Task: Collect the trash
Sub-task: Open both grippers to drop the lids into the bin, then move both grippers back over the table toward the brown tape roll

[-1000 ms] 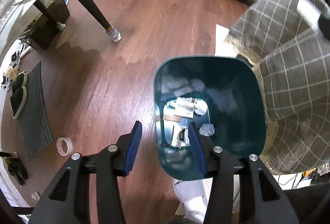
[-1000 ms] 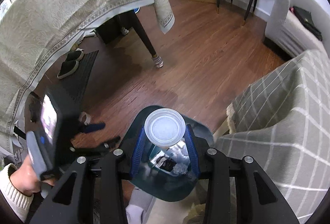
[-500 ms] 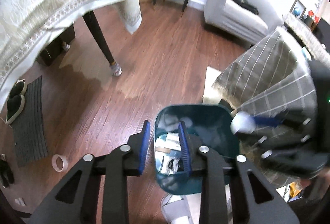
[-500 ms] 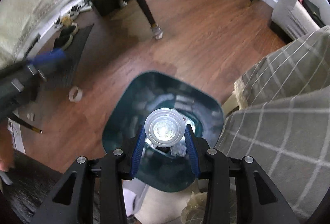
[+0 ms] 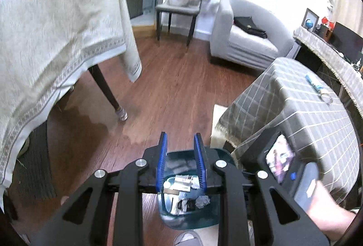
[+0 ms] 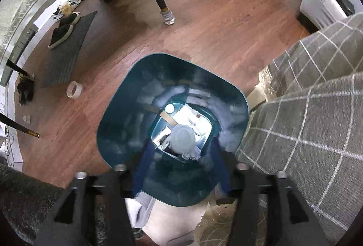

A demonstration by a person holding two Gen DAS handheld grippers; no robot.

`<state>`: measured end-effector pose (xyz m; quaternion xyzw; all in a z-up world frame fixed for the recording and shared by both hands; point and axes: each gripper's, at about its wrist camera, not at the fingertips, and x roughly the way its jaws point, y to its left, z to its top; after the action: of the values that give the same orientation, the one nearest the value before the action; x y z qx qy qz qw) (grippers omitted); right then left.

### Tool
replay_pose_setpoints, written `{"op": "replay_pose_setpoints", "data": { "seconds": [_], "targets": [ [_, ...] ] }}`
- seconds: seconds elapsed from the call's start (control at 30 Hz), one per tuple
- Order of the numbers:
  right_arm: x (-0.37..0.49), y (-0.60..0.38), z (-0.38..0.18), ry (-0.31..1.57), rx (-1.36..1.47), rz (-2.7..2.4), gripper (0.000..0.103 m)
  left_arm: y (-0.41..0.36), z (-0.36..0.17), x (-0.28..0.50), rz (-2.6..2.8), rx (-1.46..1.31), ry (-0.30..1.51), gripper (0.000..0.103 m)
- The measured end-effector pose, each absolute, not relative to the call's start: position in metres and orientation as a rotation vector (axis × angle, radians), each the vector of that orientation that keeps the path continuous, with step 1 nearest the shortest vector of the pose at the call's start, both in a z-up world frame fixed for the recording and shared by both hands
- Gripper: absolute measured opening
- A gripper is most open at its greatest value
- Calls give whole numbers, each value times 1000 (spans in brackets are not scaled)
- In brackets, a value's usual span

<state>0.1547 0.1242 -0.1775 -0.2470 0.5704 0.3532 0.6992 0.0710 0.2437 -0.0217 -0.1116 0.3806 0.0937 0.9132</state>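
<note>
In the left wrist view, the left gripper (image 5: 180, 162) hangs released and empty, jaws apart, above the far rim of the teal trash bin (image 5: 217, 218), which stands on the wood floor (image 5: 172, 91) beside the checked cloth (image 5: 317, 123). In the right wrist view, the right gripper (image 6: 180, 169) is spread wide over the bin (image 6: 127, 123), grasping nothing, and the clear plastic cup (image 6: 182, 138) sits free between its blurred blue fingers (image 6: 143, 169), inside the bin above the wrappers (image 6: 192, 119) on the bottom.

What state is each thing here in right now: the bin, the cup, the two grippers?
Bin: upright, no lid, trash at the bottom.
Cup: loose inside the bin, blurred.
Right gripper: open, empty, over the bin.
Left gripper: open, empty.
Tape roll: on the floor.
</note>
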Motion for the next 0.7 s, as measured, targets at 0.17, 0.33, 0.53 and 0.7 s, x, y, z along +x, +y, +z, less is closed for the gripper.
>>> {"op": "replay_pose_setpoints", "data": {
  "seconds": [0.17, 0.33, 0.53, 0.7],
  "targets": [
    [151, 117, -169, 1252, -549, 810, 61, 235, 6, 69, 197, -214, 715, 26],
    [151, 108, -154, 1215, -517, 837, 61, 223, 29, 70, 178, -205, 649, 26],
    [148, 96, -103, 1108, -407, 932, 61, 212, 43, 73, 155, -220, 615, 28],
    [145, 83, -62, 1005, -354, 974, 61, 208, 53, 75, 128, -263, 600, 30]
  ]
}}
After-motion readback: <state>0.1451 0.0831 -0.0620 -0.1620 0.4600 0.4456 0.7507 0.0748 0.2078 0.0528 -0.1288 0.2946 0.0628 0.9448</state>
